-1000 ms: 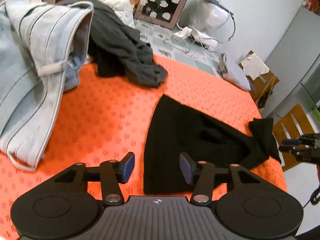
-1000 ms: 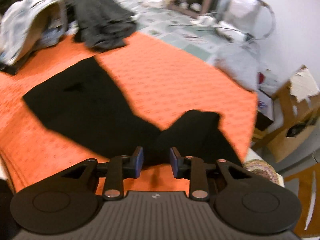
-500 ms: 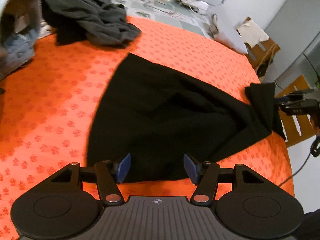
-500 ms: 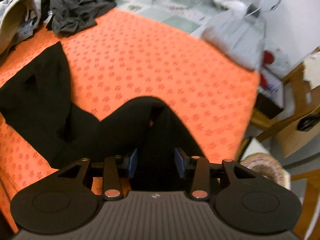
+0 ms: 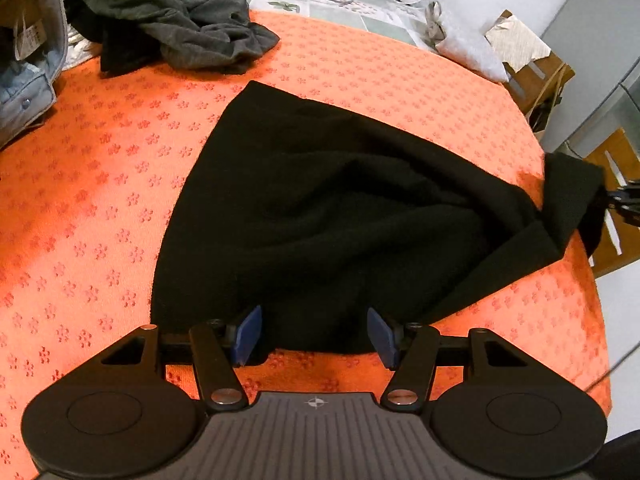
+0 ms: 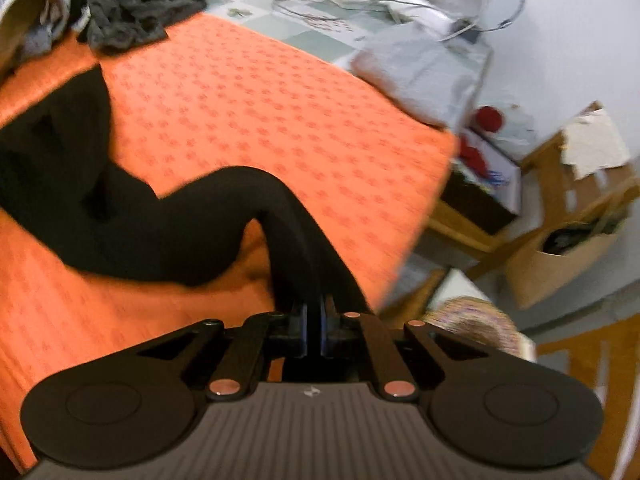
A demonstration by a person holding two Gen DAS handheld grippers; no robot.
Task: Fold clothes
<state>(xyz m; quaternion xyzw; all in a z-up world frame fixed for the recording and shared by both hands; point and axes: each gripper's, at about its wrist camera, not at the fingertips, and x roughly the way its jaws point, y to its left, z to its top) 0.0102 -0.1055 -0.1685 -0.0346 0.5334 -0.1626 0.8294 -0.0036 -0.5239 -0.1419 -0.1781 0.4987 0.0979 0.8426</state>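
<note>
Right gripper (image 6: 314, 330) clamps the black garment (image 5: 320, 216) at the orange cloth's (image 5: 100, 200) edge — left gripper (image 5: 314, 334) spread, straddling its hem.

Garment (image 5: 328, 208) spread on cloth-covered table (image 5: 100, 208), near edge between the fingers of left gripper (image 5: 314, 334). Far right corner pinched in right gripper (image 6: 314, 330), lifted off table at its right edge. Crumpled clothes (image 5: 172, 20) behind, far left. Chair (image 5: 612, 200) beyond right edge.
</note>
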